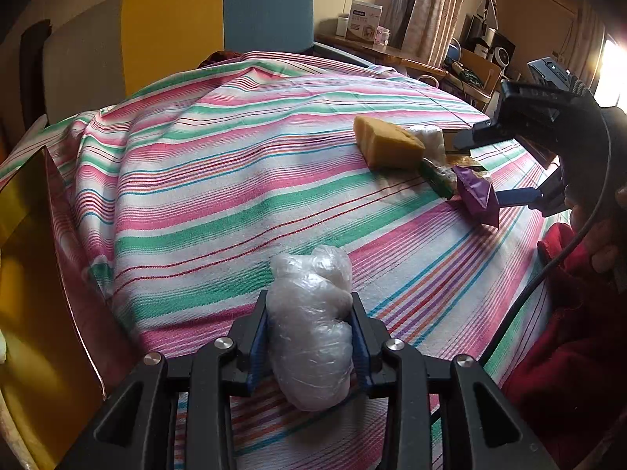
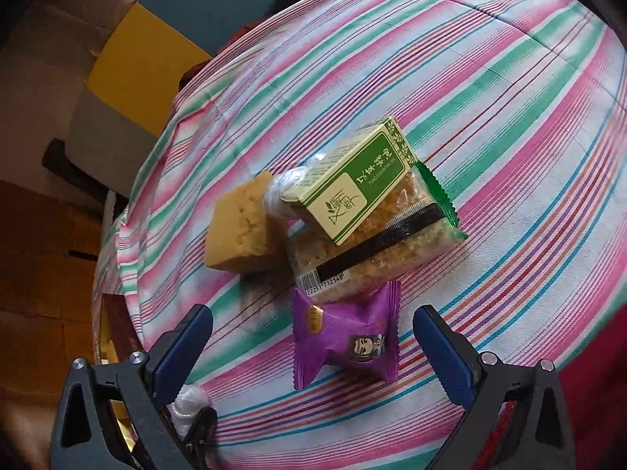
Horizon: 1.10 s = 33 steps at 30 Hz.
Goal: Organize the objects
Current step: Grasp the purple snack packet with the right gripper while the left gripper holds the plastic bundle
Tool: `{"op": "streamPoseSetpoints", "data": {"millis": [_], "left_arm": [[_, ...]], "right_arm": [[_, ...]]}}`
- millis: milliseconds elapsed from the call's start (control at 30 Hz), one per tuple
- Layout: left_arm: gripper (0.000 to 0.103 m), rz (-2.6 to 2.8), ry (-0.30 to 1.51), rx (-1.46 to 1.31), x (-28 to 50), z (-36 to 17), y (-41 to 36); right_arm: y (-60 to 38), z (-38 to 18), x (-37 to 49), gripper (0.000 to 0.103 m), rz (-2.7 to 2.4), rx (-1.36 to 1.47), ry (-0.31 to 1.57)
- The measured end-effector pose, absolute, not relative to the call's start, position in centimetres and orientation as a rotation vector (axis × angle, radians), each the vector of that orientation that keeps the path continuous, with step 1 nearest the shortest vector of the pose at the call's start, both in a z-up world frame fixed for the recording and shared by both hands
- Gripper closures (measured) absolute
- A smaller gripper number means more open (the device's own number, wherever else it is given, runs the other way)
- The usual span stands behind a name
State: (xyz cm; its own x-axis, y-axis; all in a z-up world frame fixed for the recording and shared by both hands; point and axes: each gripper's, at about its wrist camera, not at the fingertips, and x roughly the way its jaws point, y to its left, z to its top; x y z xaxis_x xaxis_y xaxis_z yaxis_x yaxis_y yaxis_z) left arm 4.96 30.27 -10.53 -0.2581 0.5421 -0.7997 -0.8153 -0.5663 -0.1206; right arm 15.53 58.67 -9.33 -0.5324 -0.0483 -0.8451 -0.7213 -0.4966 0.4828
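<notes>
My left gripper (image 1: 309,313) is shut on a clear plastic-wrapped bundle (image 1: 313,325) just above the striped cloth (image 1: 219,180). My right gripper (image 2: 313,337) is open, its jaws either side of a purple snack packet (image 2: 345,340) lying on the cloth; it also shows in the left wrist view (image 1: 486,164). Beyond the packet lie a clear snack bag with green ends (image 2: 376,250), a green and white box (image 2: 352,184) on top of it, a yellow sponge (image 2: 245,231) and a small clear wrapped item (image 2: 280,192). The sponge (image 1: 388,143) and purple packet (image 1: 476,196) show at right in the left wrist view.
A gold-lined box (image 1: 35,293) stands at the table's left edge. A yellow, blue and grey chair back (image 1: 176,27) stands behind the table. A cluttered desk (image 1: 392,53) and window lie at the far right. Red fabric (image 1: 576,313) lies at the near right.
</notes>
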Motion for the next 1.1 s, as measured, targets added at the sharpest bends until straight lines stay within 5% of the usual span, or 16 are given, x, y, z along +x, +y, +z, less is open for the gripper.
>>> {"op": "streamPoseSetpoints", "data": {"millis": [133, 467, 800, 1100], "left_arm": [[0.067, 1.932, 0.400, -1.055, 5.0, -10.5, 30.3], [0.067, 1.933, 0.390, -1.056, 4.9, -10.6, 30.3], [0.067, 1.926, 0.367, -1.061, 4.5, -10.7, 30.2], [0.068, 1.910, 0.324, -1.044, 4.7, -8.5, 29.5]], "right_arm": [[58.4, -9.4, 15.4, 0.017, 2.068, -1.227, 1.188], [58.5, -10.2, 15.4, 0.020, 2.007, -1.310, 1.133], [56.9, -9.7, 14.9, 0.056, 1.984, -1.393, 0.823], [54.4, -9.6, 13.7, 0.057, 2.136, -1.456, 0.689]]}}
